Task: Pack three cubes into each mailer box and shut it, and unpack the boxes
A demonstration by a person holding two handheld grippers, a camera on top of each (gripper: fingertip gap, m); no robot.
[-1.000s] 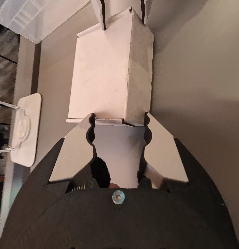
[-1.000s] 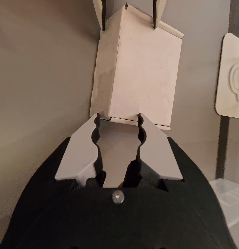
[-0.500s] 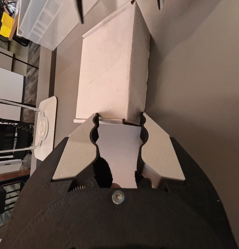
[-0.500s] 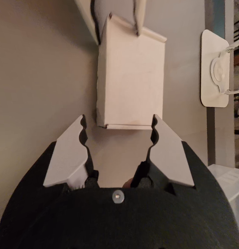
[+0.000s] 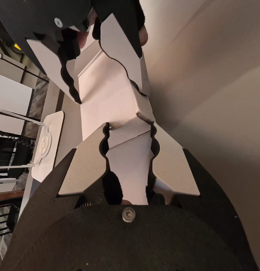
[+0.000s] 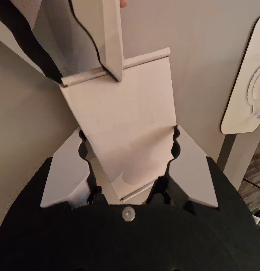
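A shut white mailer box [image 5: 105, 102] lies along the grey table [image 5: 207, 102]. My left gripper [image 5: 129, 126] is shut on the box's near end, one finger on each side of its narrow end face. My right gripper [image 6: 128, 129] is open wide, and the box [image 6: 126, 117] runs deep between its jaws at a slant. In the left wrist view the right gripper [image 5: 113, 99] straddles the box's far half. In the right wrist view the left gripper [image 6: 88, 79] sits on the far end lip. No cubes are in view.
A white plate with a round fitting and metal rods [image 5: 44, 146] lies near the table's edge and also shows in the right wrist view [image 6: 251, 88]. The floor and dark furniture lie beyond that edge. Bare table [image 6: 31, 117] stretches on the box's other side.
My right gripper has opened wider and pushed forward, so the box now lies deep between its jaws. The left gripper has kept its hold, and the box now sits more slanted.
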